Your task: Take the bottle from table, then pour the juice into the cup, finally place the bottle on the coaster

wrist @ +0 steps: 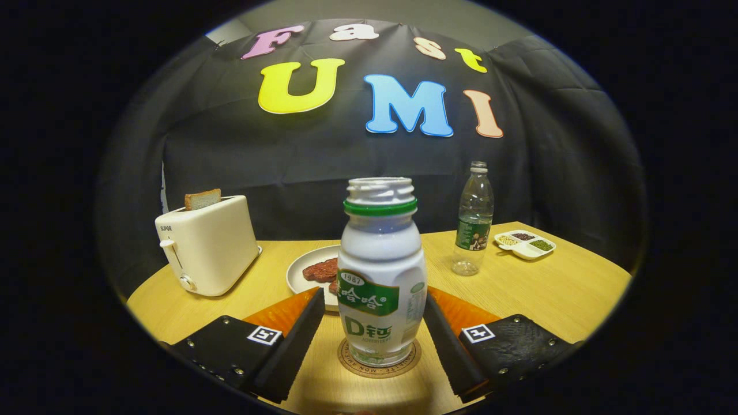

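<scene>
Standing upright on the coaster [379, 358], the bottle [380, 271] sits right between the fingers of our hand-held gripper [375, 328], cap off. Fingers look spread, flanking it; we can't confirm either one presses. Seems like the last step, so backing straight out is the move. Plate [305, 271] just beyond, toaster [206, 245] ahead-left, water bottle [474, 222] ahead-right; worktop [553, 294] behind us looks free.
</scene>
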The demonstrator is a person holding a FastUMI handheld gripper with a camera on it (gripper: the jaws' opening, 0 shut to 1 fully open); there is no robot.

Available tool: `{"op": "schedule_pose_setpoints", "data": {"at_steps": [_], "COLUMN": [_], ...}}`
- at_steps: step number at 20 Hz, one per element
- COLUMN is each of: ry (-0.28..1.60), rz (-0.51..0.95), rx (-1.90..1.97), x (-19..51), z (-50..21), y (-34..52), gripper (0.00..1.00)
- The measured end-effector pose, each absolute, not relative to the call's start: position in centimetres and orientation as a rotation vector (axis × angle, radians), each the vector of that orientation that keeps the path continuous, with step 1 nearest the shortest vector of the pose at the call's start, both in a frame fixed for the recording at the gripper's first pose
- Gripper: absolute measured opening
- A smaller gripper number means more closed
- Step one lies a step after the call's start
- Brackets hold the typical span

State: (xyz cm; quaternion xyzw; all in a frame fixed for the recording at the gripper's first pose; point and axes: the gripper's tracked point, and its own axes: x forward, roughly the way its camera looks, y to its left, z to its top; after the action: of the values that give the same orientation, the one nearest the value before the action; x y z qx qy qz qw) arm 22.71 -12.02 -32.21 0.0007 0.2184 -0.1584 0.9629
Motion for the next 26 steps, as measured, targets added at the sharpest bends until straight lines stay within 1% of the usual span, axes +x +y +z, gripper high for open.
{"op": "schedule_pose_setpoints", "data": {"at_steps": [7, 18, 26], "ry": [0.365, 0.243, 0.203], "rz": [-0.270, -0.209, -0.175], "rx": [0.008, -0.016, 0.033], "x": [19.3, 10.6, 4.5], "z": [-25.1, -11.2, -5.6], "y": [-11.6, -10.7, -9.6], "gripper": [0.98, 0.98, 0.98]}}
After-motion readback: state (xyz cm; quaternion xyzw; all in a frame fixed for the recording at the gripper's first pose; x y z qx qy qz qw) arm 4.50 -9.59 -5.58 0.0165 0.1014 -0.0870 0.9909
